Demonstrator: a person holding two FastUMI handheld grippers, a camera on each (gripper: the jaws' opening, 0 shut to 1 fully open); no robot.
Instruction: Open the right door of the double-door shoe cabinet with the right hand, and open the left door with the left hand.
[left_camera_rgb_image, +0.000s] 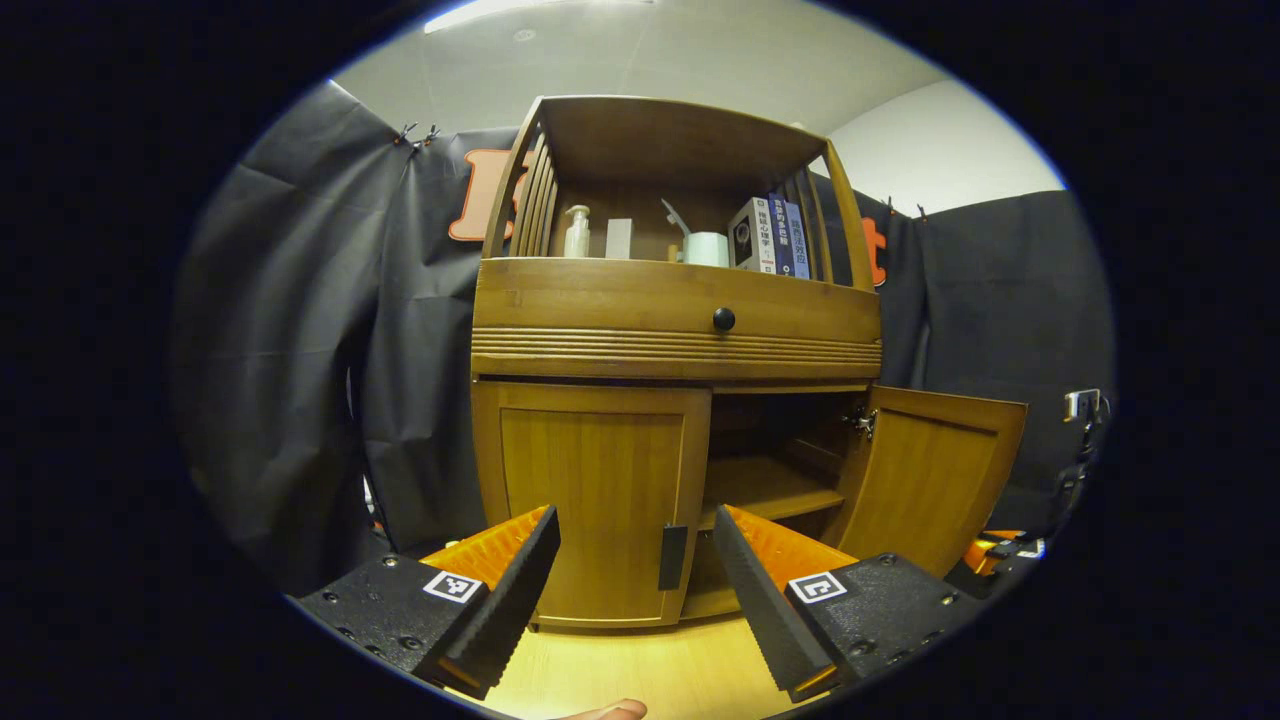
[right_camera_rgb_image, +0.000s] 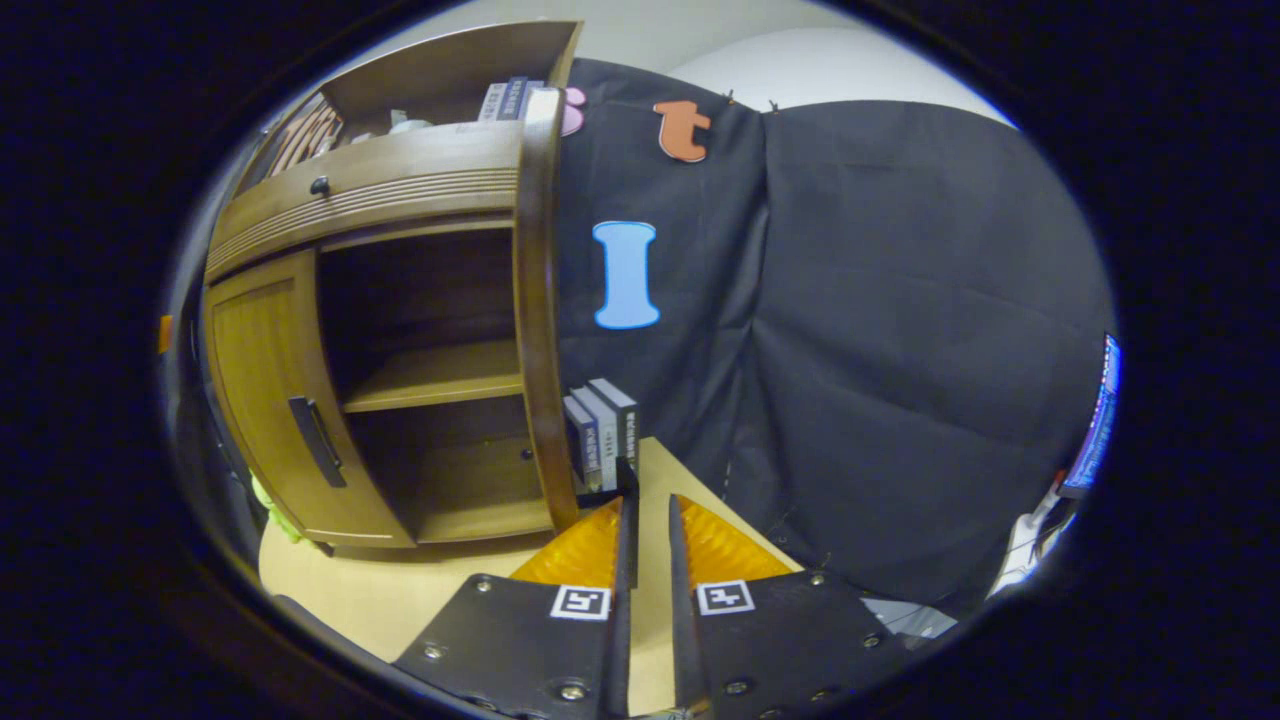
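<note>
Right door (left_camera_rgb_image: 935, 475) stands swung wide, exposing the shelf (left_camera_rgb_image: 765, 490); left door (left_camera_rgb_image: 590, 505) is shut. The left gripper (left_camera_rgb_image: 635, 545), fingers spread and empty, faces the door's handle (left_camera_rgb_image: 672, 557), evidently lined up for that pull. The right gripper (right_camera_rgb_image: 647, 520), fingers nearly together on nothing, sits off the cabinet's right edge, leaving swing room.

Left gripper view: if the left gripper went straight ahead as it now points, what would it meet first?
Most likely the closed left wooden door of the shoe cabinet, near its dark vertical handle, which sits between the left gripper's open fingers. Depth is unclear; nothing shows in between.
</note>
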